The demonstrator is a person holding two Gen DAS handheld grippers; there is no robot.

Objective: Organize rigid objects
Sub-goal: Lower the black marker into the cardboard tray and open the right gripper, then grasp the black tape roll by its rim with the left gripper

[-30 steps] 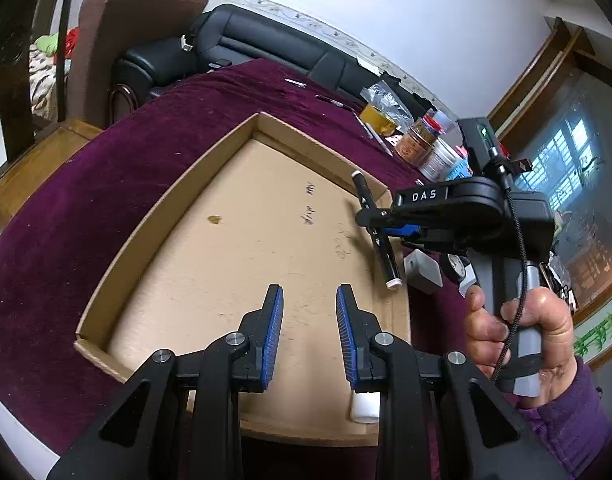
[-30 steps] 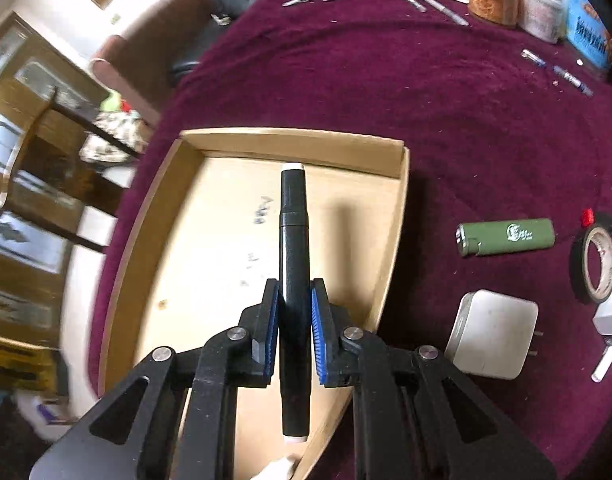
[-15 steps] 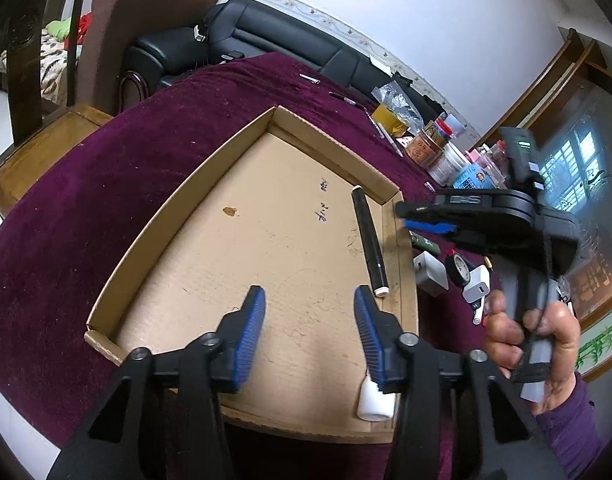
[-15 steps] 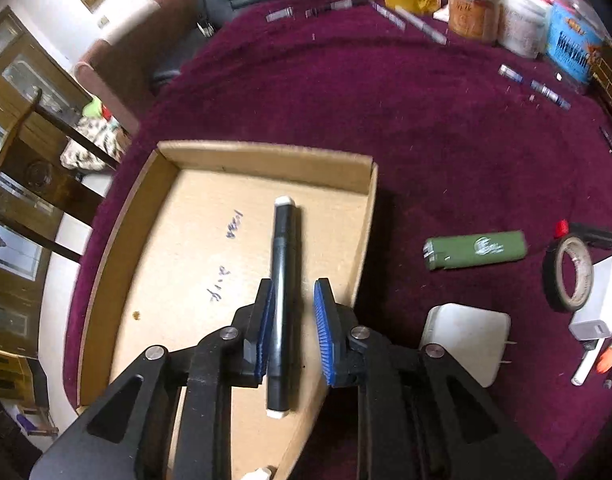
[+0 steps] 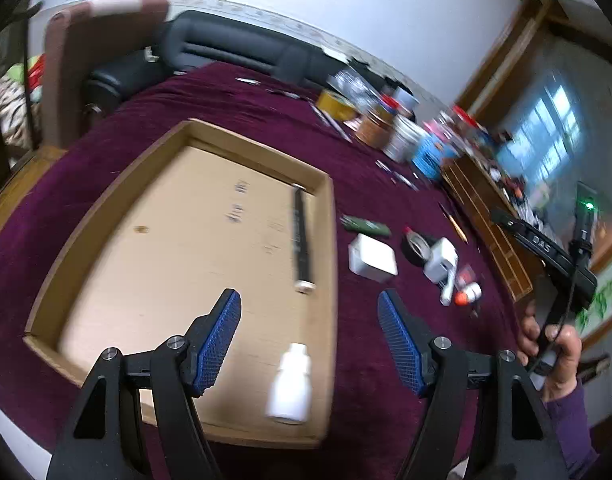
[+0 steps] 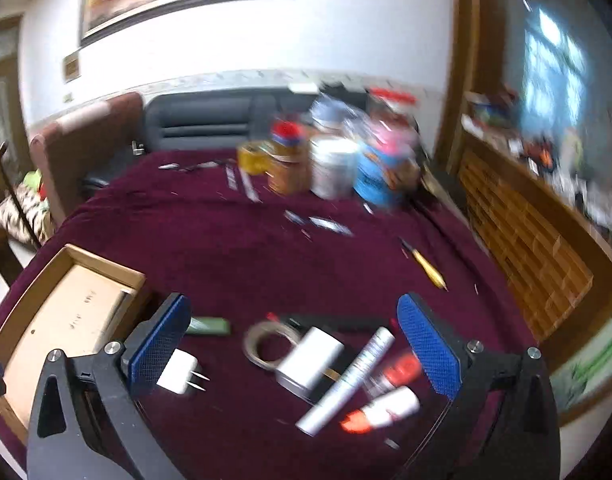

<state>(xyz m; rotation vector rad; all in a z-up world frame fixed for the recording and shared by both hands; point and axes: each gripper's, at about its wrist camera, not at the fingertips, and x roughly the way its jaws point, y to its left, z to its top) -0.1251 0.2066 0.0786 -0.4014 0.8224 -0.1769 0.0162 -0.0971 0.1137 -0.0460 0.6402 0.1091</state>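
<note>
One black marker (image 5: 301, 236) and one white bottle (image 5: 289, 388) lie in the cardboard tray (image 5: 105, 204) on a table draped in a maroon cloth (image 5: 233, 96); the marker rests along the tray's 3 o'clock wall, the bottle near its 5 o'clock corner. Outside that wall, toward 3 o'clock, the loose pieces count out as one green lighter (image 5: 366, 226), one white plug (image 5: 372, 258), one tape roll (image 5: 416, 246), one white charger (image 5: 440, 258) and an orange-tipped tube (image 5: 468, 294), each blurred. From the right wrist the same cluster shows the lighter (image 6: 207, 326), the plug (image 6: 177, 372), the tape roll (image 6: 265, 344), the charger (image 6: 310, 360), one silver tube (image 6: 348, 380) and two blurred orange-and-white tubes (image 6: 386, 392). A yellow pencil (image 6: 428, 270) lies apart at 1 o'clock. At the table's 12 o'clock edge stand several jars (image 6: 330, 160), too smeared to count.

The left gripper (image 5: 310, 336) hangs tilted down over the tray's 5 o'clock end, its jaws opening, nothing pinched between the pads. The right gripper (image 6: 293, 344) angles down over the cluster, jaws opening to a wide spread, empty. In the left view a hand (image 5: 554, 356) in a purple sleeve (image 5: 570, 428) grips the right tool's handle at 4 o'clock.
</note>
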